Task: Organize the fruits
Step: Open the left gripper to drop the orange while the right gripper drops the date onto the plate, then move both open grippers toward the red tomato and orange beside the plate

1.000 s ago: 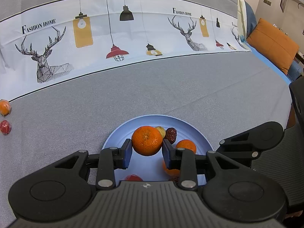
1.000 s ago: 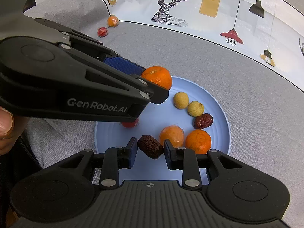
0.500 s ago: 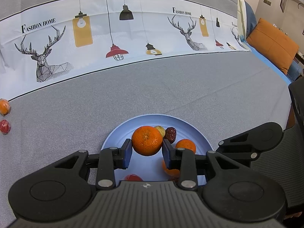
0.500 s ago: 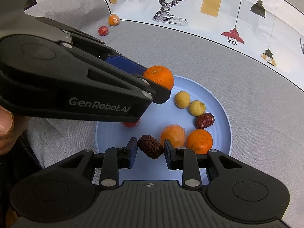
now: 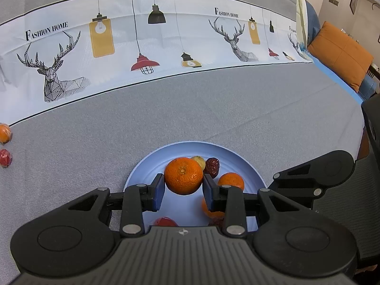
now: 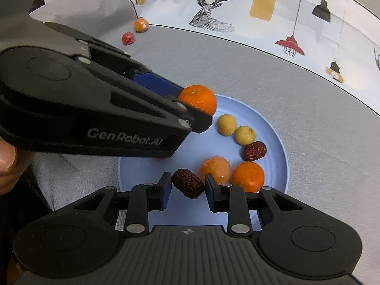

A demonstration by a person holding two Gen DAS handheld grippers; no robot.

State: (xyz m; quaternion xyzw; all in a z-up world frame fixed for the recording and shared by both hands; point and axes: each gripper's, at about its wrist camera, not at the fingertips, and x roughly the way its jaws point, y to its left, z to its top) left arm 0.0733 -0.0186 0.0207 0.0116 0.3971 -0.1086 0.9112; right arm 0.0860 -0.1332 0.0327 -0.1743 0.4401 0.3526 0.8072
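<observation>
Altogether two dates (image 6: 188, 186) (two longans (image 6: 227, 124))

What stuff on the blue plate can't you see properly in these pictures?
- Red fruit, left wrist view: mostly behind the left gripper body; kind unclear.
- Same red fruit, right wrist view: only a sliver shows under the left gripper.
- Wrapped orange fruit, right wrist view: lower part behind a right gripper finger.
- Blue plate: near rim hidden in both views.
</observation>
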